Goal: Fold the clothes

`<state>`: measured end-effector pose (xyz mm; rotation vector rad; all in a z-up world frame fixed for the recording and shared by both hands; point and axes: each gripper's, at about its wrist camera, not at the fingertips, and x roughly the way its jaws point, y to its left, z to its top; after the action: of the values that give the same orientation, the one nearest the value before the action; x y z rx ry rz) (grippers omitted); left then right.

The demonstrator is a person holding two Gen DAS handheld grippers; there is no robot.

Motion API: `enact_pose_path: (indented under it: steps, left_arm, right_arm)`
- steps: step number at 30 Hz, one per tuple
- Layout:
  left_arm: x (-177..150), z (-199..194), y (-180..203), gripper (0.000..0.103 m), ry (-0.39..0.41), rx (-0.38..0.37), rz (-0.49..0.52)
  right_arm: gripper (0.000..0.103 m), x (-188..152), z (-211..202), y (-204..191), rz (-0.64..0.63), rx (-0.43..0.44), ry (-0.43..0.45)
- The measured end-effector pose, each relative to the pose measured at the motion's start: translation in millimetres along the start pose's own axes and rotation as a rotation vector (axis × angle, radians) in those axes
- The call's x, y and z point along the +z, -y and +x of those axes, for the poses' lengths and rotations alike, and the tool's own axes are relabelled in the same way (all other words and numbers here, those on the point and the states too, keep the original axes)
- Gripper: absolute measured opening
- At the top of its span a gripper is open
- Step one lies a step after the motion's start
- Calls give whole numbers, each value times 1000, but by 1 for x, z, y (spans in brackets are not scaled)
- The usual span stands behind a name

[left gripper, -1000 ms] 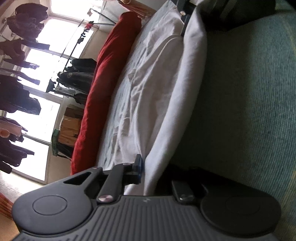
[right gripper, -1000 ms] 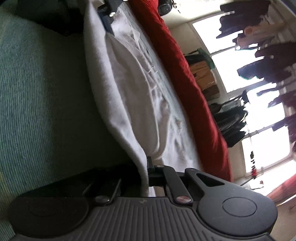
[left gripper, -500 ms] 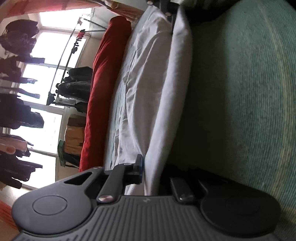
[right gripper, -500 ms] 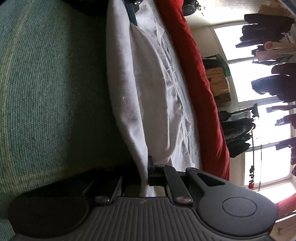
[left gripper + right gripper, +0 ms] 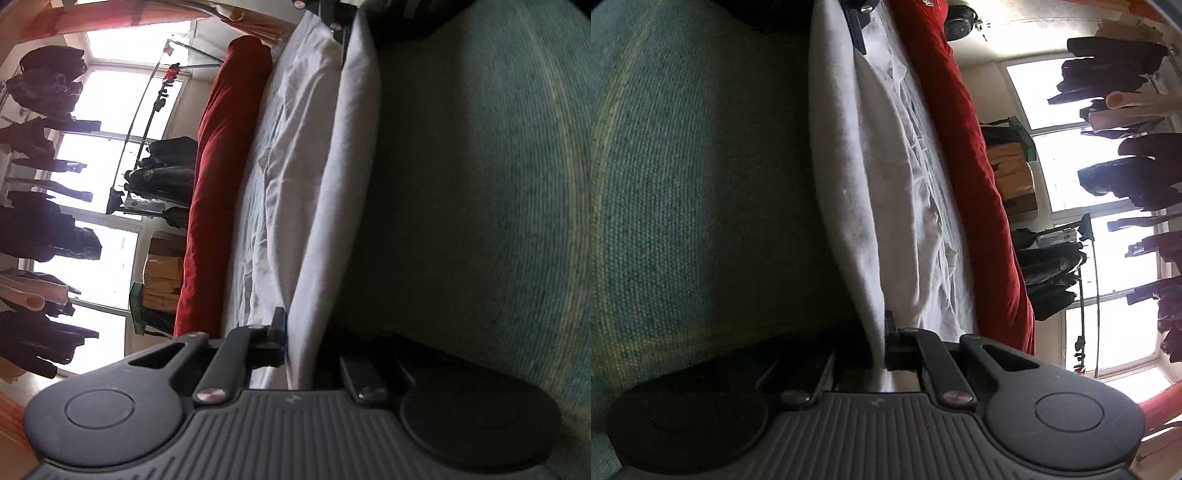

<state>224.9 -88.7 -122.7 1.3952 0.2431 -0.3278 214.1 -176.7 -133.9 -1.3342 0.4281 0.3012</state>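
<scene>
Claw, left (image 5: 295, 343): clamped on one end of the folded edge of a pale grey-white soft cotton garment (image 5: 317, 177). Claw, right (image 5: 881, 343): likewise pinched shut on the opposite end of that edge (image 5: 871, 206). Garment was stretched between both, its far part lying rumpled on a green woven bed cover (image 5: 480, 184), near a long red cushion (image 5: 210, 177). Handling, judged: light, limp, easily creased, not fragile. Best held at corners or hems, kept taut.
</scene>
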Motion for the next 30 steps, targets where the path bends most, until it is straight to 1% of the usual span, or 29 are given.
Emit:
enact_pose_path:
  steps: [4,7,11,14,20,23,26,30]
  left_arm:
    - [-1,-10,-3,2,12,-13,10]
    - [-3,-21,-4,2,18,-23,12]
    - [-9,-40,-2,2,20,-40,19]
    - [-14,-61,0,2,22,-64,31]
    - [-18,-109,10,2,40,-106,74]
    - [-22,-134,14,2,48,-121,87]
    - [-26,-158,18,2,55,-126,86]
    - [-32,-179,27,3,58,-146,87]
  right_arm:
    - [5,-2,-8,8,4,-1,8]
    - [5,-2,-16,18,41,28,11]
    - [5,0,-33,27,42,62,30]
    - [5,4,-53,29,40,105,40]
    - [5,8,-100,23,32,187,34]
    - [5,10,-125,16,25,209,36]
    - [5,12,-147,9,26,229,36]
    - [5,15,-170,-1,44,269,31]
